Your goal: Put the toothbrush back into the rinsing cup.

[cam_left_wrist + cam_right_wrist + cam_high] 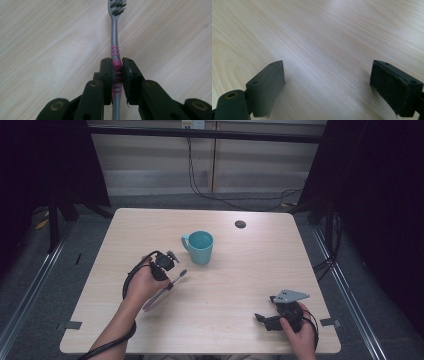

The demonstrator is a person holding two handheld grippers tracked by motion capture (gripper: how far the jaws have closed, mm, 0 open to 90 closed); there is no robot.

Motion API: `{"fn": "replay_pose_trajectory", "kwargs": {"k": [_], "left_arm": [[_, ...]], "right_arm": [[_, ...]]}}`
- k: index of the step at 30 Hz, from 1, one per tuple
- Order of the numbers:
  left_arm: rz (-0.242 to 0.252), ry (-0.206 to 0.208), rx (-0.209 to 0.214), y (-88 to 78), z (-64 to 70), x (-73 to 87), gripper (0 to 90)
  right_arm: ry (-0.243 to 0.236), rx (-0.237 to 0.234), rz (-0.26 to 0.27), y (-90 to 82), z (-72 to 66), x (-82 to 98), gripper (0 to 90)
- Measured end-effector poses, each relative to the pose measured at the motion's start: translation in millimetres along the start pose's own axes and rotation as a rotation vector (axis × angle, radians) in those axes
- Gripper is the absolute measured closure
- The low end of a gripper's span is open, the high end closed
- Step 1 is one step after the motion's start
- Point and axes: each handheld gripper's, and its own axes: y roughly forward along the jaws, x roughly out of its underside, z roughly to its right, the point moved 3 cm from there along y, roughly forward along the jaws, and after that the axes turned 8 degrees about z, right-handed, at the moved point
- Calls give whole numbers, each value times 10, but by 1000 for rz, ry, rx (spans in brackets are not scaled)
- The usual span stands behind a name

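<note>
A silver toothbrush (176, 279) with pink grip bands lies low over the wooden table (240, 270), left of centre, its bristled head pointing toward the teal mug (200, 247). My left gripper (169, 278) is shut on its handle. In the left gripper view the two black pads clamp the pink part of the toothbrush (114, 37), at my left gripper (116, 63), and the head reaches out ahead. My right gripper (265, 310) rests near the table's front right edge. In the right gripper view my right gripper (328, 72) stands open, wide apart over bare wood with nothing between its pads.
The mug stands upright near the table's middle, handle to the left, just beyond the toothbrush head. A small dark round grommet (240, 224) sits in the table top at the back right. Cables hang behind the table.
</note>
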Motion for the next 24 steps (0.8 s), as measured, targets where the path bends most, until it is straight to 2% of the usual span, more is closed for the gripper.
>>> {"fn": "replay_pose_trajectory", "kwargs": {"k": [2,5,6,7,10,11,18,22,23,24], "left_arm": [[42,-17,8,-69,-12,-19,793],[128,-42,25,-173,-33,-43,793],[171,-47,28,-217,-36,-57,793],[171,-47,28,-217,-36,-57,793],[224,-58,38,-287,-47,-94,793],[262,-65,55,-327,-53,-124,792],[346,-73,56,-432,-51,-219,793],[368,-72,52,-453,-36,-254,793],[371,-60,53,-467,-37,-268,792],[385,-71,49,-471,-26,-280,793]], "right_arm": [[-1,0,1,0,1,0,118],[0,0,0,0,0,0,118],[0,0,0,0,0,0,118],[0,0,0,0,0,0,118],[1,0,0,0,0,0,118],[-1,0,1,1,1,0,118],[0,-1,0,0,0,0,118],[1,-1,-1,0,0,0,118],[-1,0,1,0,1,0,118],[1,-1,0,-1,0,0,118]]}}
